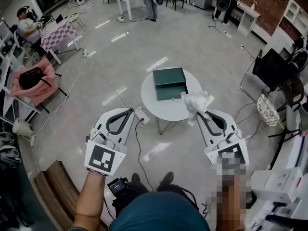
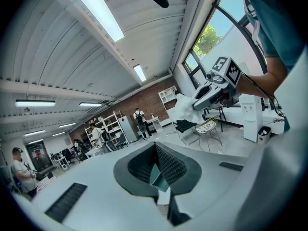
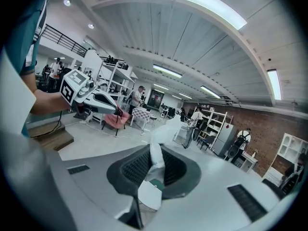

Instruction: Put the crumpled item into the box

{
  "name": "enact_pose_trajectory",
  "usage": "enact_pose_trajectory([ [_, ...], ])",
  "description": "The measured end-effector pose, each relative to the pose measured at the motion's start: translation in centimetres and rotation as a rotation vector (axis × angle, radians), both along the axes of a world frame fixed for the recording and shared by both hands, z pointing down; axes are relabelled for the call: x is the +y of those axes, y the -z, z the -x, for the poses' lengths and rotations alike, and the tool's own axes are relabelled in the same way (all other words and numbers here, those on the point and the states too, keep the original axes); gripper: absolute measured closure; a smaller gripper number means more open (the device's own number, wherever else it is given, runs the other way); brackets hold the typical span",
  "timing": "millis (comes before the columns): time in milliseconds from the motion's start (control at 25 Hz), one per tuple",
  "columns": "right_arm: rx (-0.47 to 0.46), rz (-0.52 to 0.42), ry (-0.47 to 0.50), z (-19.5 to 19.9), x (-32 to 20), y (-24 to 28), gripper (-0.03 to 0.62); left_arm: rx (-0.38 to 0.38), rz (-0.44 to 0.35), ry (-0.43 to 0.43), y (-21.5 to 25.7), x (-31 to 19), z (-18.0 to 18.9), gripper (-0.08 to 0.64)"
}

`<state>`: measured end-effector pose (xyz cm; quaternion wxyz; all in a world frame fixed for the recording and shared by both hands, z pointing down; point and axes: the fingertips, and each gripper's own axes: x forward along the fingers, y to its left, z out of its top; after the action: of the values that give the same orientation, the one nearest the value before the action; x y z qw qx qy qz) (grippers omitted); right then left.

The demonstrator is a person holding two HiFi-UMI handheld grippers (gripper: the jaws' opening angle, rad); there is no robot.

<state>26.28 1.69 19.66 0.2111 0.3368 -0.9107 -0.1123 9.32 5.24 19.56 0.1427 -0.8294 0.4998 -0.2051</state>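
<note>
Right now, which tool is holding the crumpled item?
The right tool: its jaws are clamped on the crumpled white item, which sticks out past its tips. The left tool is shut with nothing between its jaws.

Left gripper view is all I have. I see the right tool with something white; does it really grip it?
Observer: Yes. The right gripper view shows the right tool shut on the white crumpled item, pinched between its pads.
Operator: And where is the box?
Observer: The head view shows the green box open on a round white table, ahead of the right tool; the item is not yet in it.
</note>
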Motion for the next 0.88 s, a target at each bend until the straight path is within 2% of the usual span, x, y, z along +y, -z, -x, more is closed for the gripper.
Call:
enact_pose_trajectory([
  [200,0.01,0.014,-0.053,-2.1,-2.9,-0.9,0.525,0.0,-0.013,-0.056,-0.2,-4.2,-1.9,0.541],
  [440,0.048,0.023,-0.16,-0.7,-7.1,-0.1,0.525,0.025,-0.005,-0.169,0.1,-10.3,-0.5,0.541],
  [680,0.068,0.021,-0.265,5.4,-12.4,1.0,0.525,0.052,-0.023,-0.282,1.4,-18.0,4.9,0.541],
  [880,0.088,0.023,-0.321,10.1,-15.5,1.0,0.525,0.067,-0.032,-0.344,1.4,-22.2,9.2,0.541],
])
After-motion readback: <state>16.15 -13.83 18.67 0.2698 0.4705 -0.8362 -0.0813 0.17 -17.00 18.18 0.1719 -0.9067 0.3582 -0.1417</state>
